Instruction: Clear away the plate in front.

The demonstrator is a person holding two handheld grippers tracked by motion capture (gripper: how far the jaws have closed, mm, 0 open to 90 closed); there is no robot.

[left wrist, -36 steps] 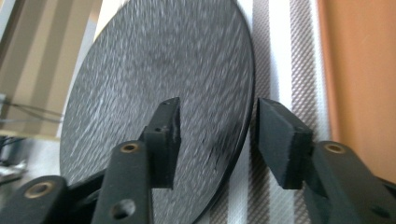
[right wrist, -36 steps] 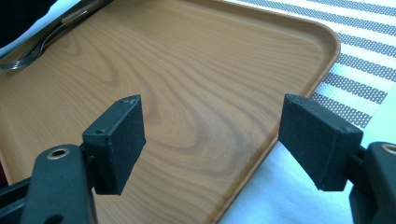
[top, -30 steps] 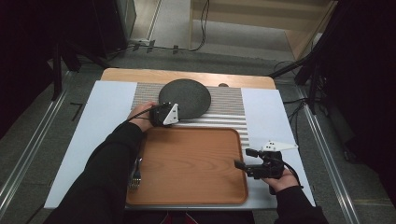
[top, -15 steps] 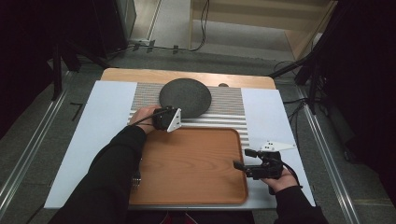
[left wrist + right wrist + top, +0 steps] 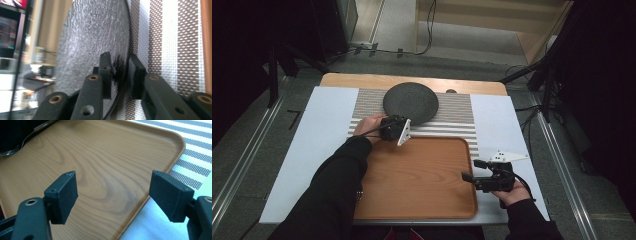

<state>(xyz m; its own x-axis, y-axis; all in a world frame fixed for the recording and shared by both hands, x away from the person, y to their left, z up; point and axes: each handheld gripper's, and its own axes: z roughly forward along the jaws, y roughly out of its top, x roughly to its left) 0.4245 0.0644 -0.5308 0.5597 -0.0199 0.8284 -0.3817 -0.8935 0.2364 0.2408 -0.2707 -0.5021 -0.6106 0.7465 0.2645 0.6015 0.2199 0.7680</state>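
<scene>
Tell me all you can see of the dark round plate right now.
The dark round plate is charcoal grey, with a rough, stone-like speckled surface and a thin rim. It rests on the striped placemat, beyond the wooden tray. The left gripper straddles its near edge; the jaws have just been closing on the rim.

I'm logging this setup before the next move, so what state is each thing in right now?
Left gripper: jaws have just been closing, now astride the plate's rim.
Dark round plate: flat on the striped mat, rim between the left jaws.
Right gripper: open, empty, at the tray's corner.
Wooden tray: flat on the table.
Striped mat: flat, under plate.
</scene>
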